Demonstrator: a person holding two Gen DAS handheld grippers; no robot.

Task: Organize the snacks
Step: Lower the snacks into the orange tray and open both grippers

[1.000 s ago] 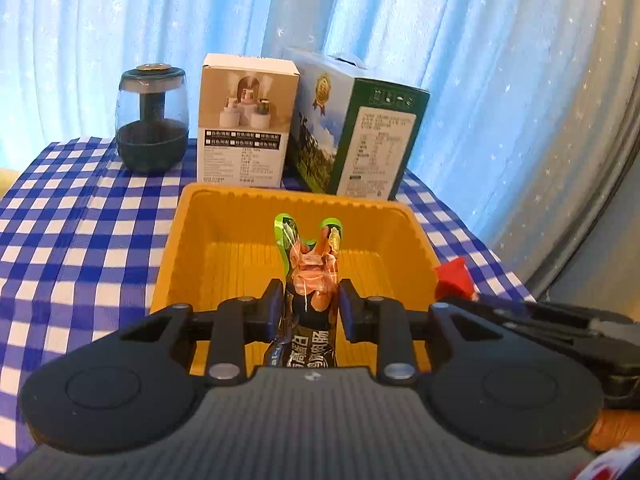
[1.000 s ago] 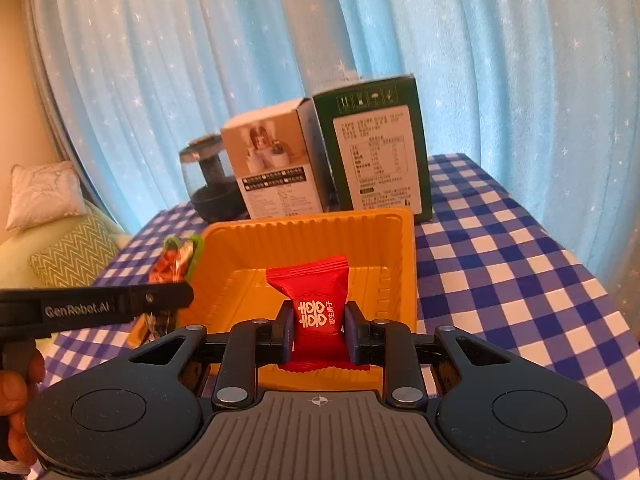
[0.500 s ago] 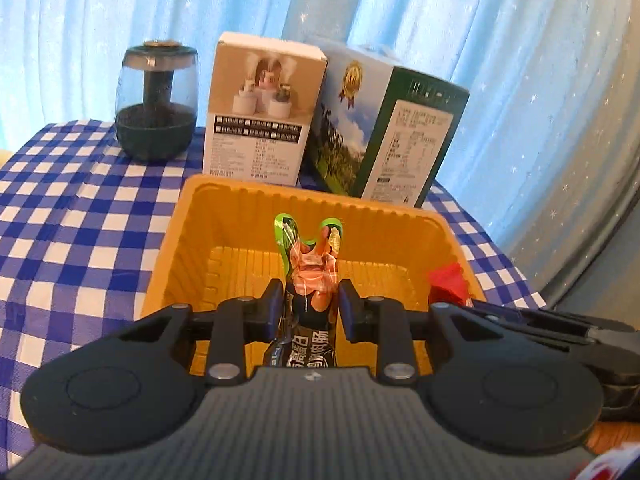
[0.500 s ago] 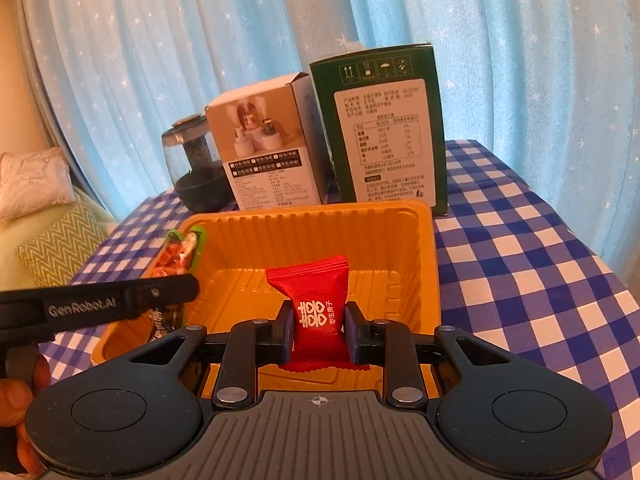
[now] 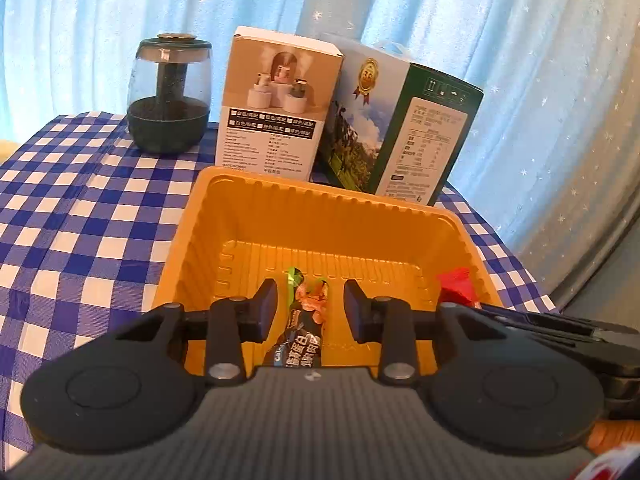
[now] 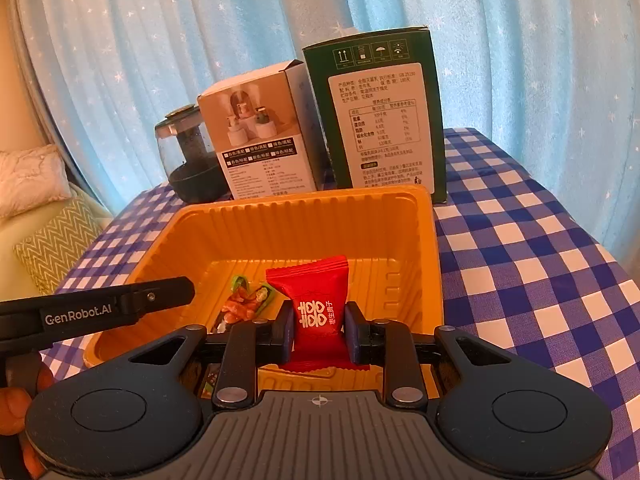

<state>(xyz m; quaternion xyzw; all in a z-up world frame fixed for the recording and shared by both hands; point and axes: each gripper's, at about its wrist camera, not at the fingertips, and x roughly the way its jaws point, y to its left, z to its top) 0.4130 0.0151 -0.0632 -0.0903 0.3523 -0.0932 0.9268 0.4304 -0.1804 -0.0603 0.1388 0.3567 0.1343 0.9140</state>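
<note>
An orange plastic tray [image 5: 320, 194] [image 6: 300, 200] sits on the blue checked cloth. My left gripper [image 5: 310, 306] hangs over the tray's near end, its jaws opening. A dark snack packet with a green and orange end [image 5: 306, 320] lies loose between the pads, touching neither, and rests down in the tray. My right gripper [image 6: 318, 332] is shut on a red snack packet [image 6: 318, 300] held upright over the tray's near side. The right wrist view shows the left gripper's finger [image 6: 120, 306] with the dark packet [image 6: 244, 304] beneath it. The left wrist view catches the red packet [image 5: 456, 284] at the right.
Behind the tray stand a dark glass jar [image 5: 170, 96], a white carton [image 5: 276, 108] and a green carton [image 5: 400, 132], all close to its far rim. Blue starred curtains hang behind. A patterned cushion [image 6: 52, 248] lies off the table's left edge. A hand [image 6: 16, 404] grips the left tool.
The left jaws have parted and the dark packet has slipped down between them into the tray. Both grippers came lower and nearer over the tray. The right grip on the red packet is unchanged.
</note>
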